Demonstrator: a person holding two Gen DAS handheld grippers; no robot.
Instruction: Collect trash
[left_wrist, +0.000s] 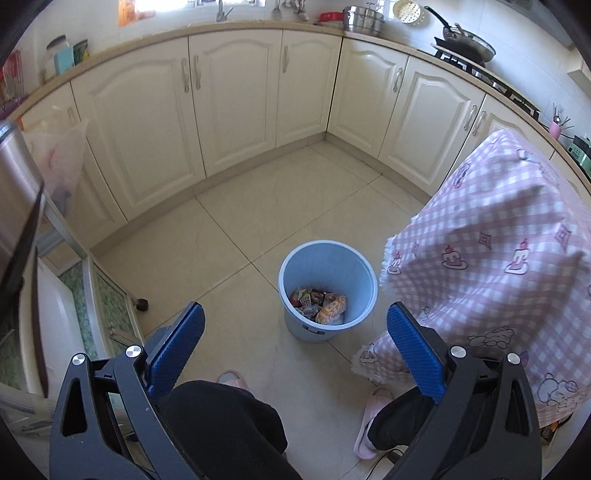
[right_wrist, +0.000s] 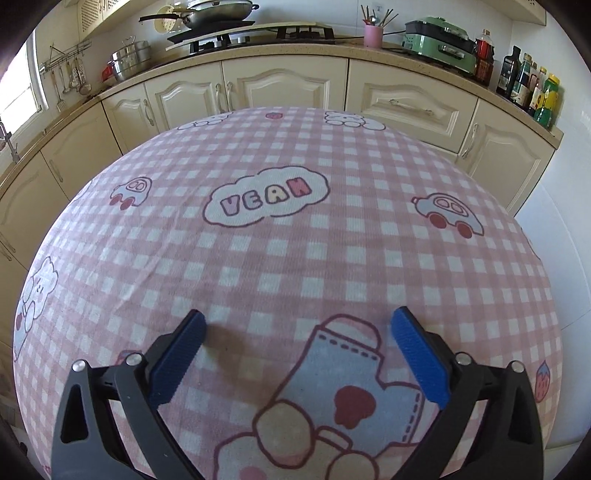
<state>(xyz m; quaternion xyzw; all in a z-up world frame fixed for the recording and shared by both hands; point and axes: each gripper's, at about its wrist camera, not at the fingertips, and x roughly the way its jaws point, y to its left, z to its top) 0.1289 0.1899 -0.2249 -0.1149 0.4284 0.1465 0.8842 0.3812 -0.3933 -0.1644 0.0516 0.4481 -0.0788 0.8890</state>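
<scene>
In a sunlit kitchen, a pale blue trash bin (left_wrist: 328, 291) stands upright on the beige tiled floor (left_wrist: 236, 236), holding a heap of crumpled wrappers (left_wrist: 322, 305), among them an orange-and-white packet, at its bottom. The left gripper (left_wrist: 295, 343) hangs above and on the near side of the bin, tilted downward, its blue-padded fingers (left_wrist: 176, 347) spread wide with nothing between them; the bin shows in the gap between the pads, well apart from both. Just beside the bin, to its right in the left wrist view, a table draped in a pink checked cloth (left_wrist: 491, 236) printed with cartoon bears and cakes rises over it, the cloth's fringed edge hanging close to the bin's rim. On the near side of the bin, a person's dark trouser legs (left_wrist: 221, 424) and pink slippers (left_wrist: 369, 417) show on the tiles. Beyond the bin, cream cabinet doors (left_wrist: 229, 99) run along two walls beneath a worktop bearing steel pots (left_wrist: 364, 18) and a frying pan (left_wrist: 467, 40). The right gripper (right_wrist: 297, 347) is poised over the top of that same cloth (right_wrist: 280, 236), its blue pads likewise held wide apart and empty, close above a printed cartoon figure; whether they touch the fabric cannot be told. The bin lies out of the right wrist view.
</scene>
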